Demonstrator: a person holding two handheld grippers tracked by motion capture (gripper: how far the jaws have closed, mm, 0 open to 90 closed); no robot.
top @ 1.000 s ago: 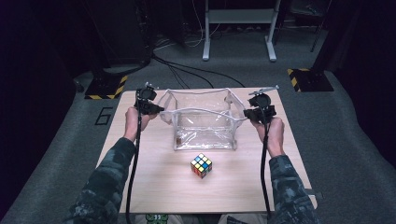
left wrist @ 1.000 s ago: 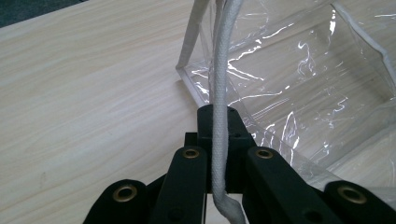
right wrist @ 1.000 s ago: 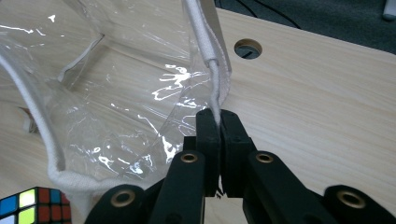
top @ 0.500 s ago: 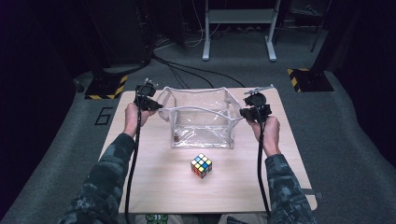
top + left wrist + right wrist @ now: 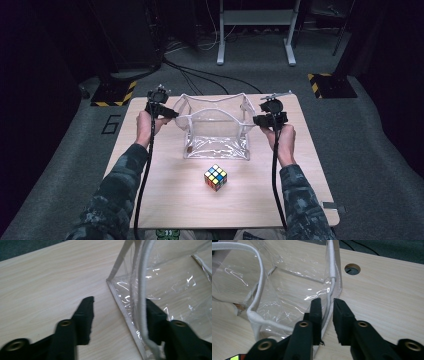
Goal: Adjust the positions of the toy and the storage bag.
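Observation:
A clear plastic bag [image 5: 215, 135] with white trim stands open on the wooden table [image 5: 165, 200]. My left gripper [image 5: 172, 114] is at the bag's left rim. In the left gripper view, the left gripper [image 5: 120, 312] is open and its jaws have just been opening. The bag [image 5: 170, 287] has its white edge strip between them, against the right jaw. My right gripper [image 5: 256, 120] is at the right rim. Up close, the right gripper [image 5: 327, 312] has just parted its jaws a little, and the bag's [image 5: 294, 277] thin edge runs loose through the narrow gap. A colourful puzzle cube [image 5: 215, 177] lies in front of the bag.
The table has a round hole [image 5: 352, 268] near the bag's right side. Dark carpet surrounds the table. A metal stand [image 5: 255, 30], cables and hazard-striped bases [image 5: 112, 92] sit on the floor behind it. Bare tabletop lies around the cube.
The bag's top looks less stretched than a second ago. My right gripper has shifted slightly toward the bag. The cube has not moved.

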